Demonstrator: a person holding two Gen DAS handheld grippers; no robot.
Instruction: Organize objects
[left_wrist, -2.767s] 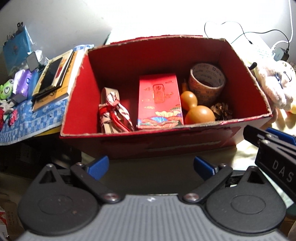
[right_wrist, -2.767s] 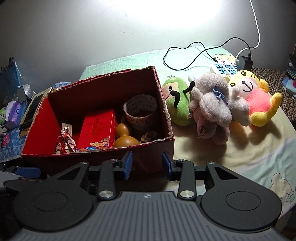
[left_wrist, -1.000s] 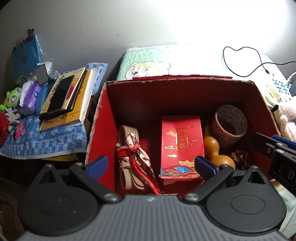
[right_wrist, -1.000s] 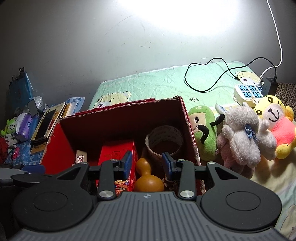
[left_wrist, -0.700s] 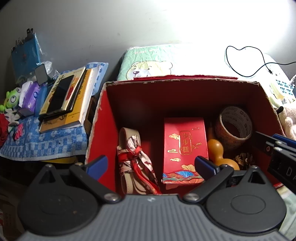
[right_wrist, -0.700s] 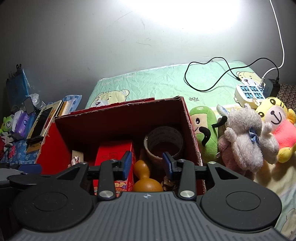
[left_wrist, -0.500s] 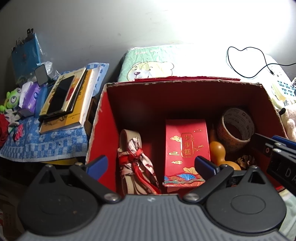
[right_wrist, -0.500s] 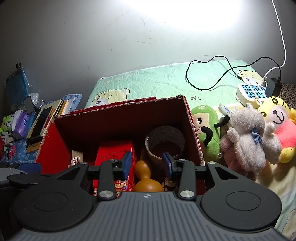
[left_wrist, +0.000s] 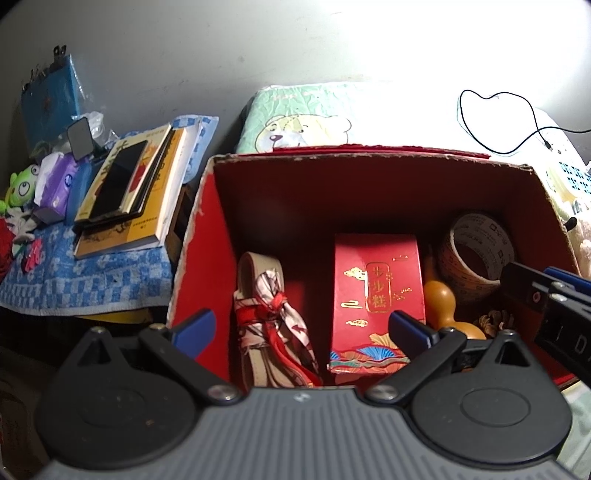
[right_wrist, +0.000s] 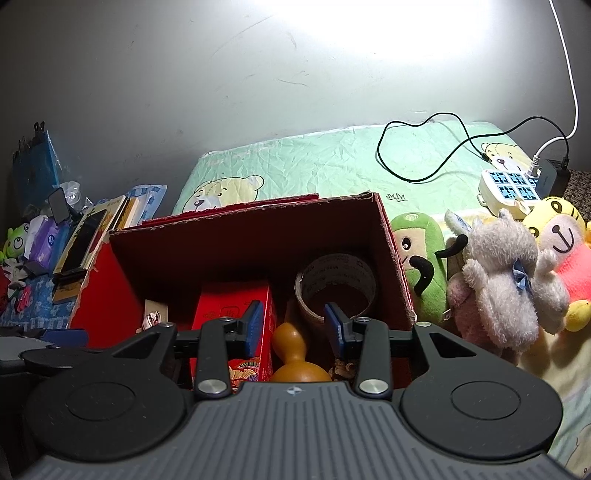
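An open red cardboard box (left_wrist: 199, 243) (right_wrist: 391, 258) stands on the bed. Inside lie a cream strap wrapped in a red patterned scarf (left_wrist: 271, 314), a red gift box with gold writing (left_wrist: 376, 291) (right_wrist: 229, 302), a brown gourd (left_wrist: 443, 302) (right_wrist: 295, 350), a roll of tape (left_wrist: 476, 251) (right_wrist: 336, 284) and a pine cone (left_wrist: 493, 323). My left gripper (left_wrist: 301, 328) hangs open above the box's near side, over the scarf and gift box. My right gripper (right_wrist: 293, 326) is open over the gourd, touching nothing; it also shows at the right edge of the left wrist view (left_wrist: 550, 299).
Plush toys lie right of the box: a green one (right_wrist: 421, 258), a grey one (right_wrist: 506, 280), a yellow and pink one (right_wrist: 565, 240). A power strip (right_wrist: 509, 184) with cables sits behind. Left, books with a phone (left_wrist: 122, 184) rest on a blue checked cloth (left_wrist: 74, 273).
Over three seconds both grippers rose and came forward over the box, so I look down into it. In the last second both held nearly still.
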